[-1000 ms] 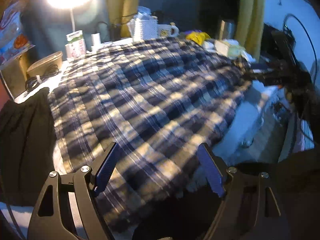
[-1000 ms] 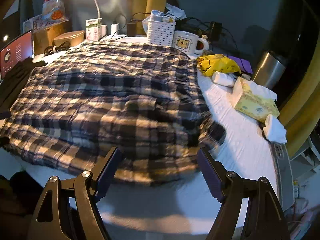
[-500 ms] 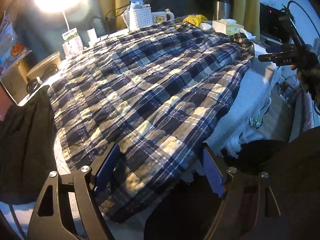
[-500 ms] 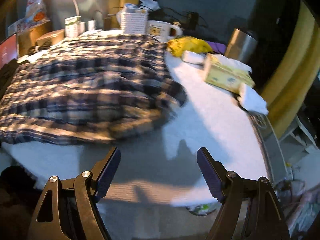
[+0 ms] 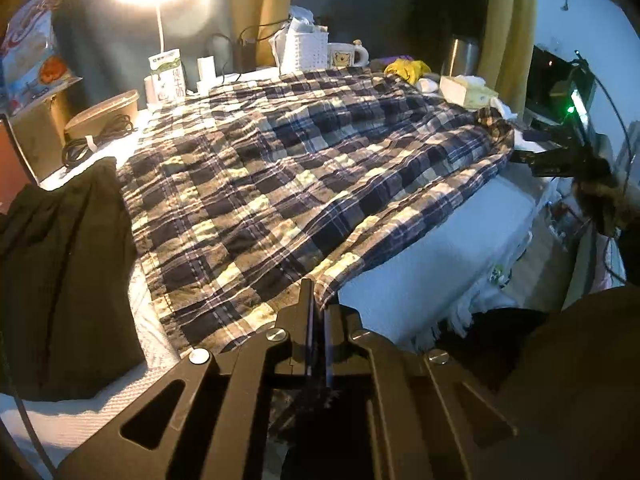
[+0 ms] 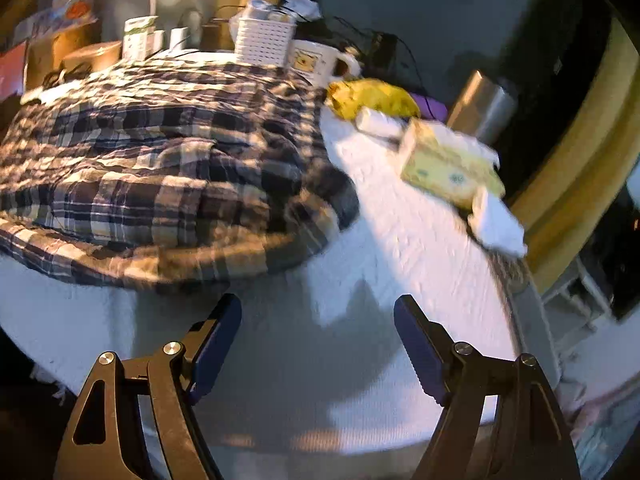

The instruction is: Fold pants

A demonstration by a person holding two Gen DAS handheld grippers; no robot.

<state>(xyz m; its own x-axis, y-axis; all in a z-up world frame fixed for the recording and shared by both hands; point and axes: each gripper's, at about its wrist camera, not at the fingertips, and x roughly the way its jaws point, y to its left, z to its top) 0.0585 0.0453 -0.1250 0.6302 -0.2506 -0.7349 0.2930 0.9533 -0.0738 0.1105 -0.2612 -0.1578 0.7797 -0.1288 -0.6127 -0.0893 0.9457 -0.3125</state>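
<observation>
Crinkled navy-and-cream plaid cotton pants (image 5: 304, 184) lie spread over the white textured tabletop (image 6: 404, 240), their near hem at six o'clock pinched where the left gripper (image 5: 317, 312) has just clamped shut, while the right gripper (image 6: 318, 344) gapes wide over bare cloth.

Left gripper clamped, right gripper spread wide.

The left gripper (image 5: 316, 300) points steeply down; its jaws have just been closing and now meet, pinching the near hem of the plaid pants (image 5: 304, 176) between the pads. The right gripper (image 6: 318, 332) tilts downward with its blue pads (image 6: 218, 336) far apart and nothing between them, hovering over bare white table cover (image 6: 400, 264) beside the cloth. In the left wrist view it shows far right, gripped by a hand (image 5: 600, 200).
</observation>
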